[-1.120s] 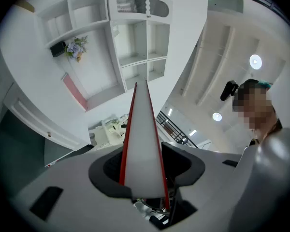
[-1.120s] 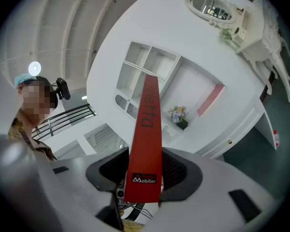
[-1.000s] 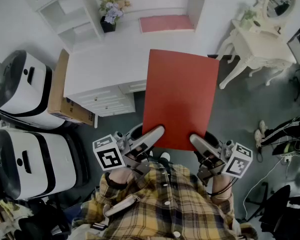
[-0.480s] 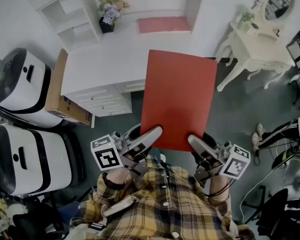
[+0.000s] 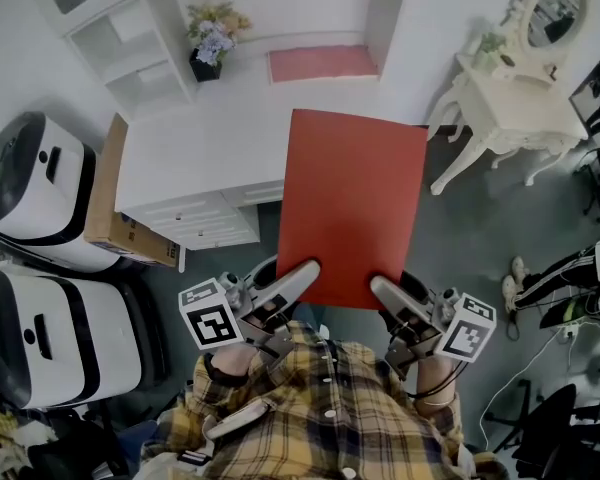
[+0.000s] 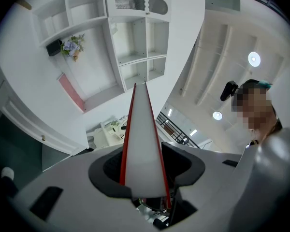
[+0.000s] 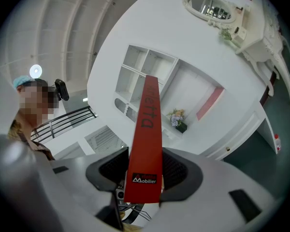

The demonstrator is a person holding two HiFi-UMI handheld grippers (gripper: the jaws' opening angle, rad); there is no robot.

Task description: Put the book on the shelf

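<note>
White shelving with open compartments (image 5: 130, 48) stands over a white desk with drawers (image 5: 195, 158) at the top of the head view. A thin red hardcover book (image 5: 352, 208) is held flat in the air before it, cover upward, partly over the desk's corner and partly over the grey floor (image 5: 465, 258). Its long axis is pointed away from the person toward the shelving. The red spine is turned to the person's right and the white page edge to the left. The near short edge is clamped at both corners: the left gripper (image 5: 298, 276) is closed on the page side and the right gripper (image 5: 385, 293) on the spine. Both grippers are held side by side close to the plaid-shirted chest (image 5: 320, 408), roughly level, with tips angled slightly inward. The hands are hidden behind the marker cubes (image 5: 212, 313). The desk's corner is covered by the book, and the spine lettering is only partly legible. A small dark pot of flowers (image 5: 208, 43) is set in the shelving.
</note>
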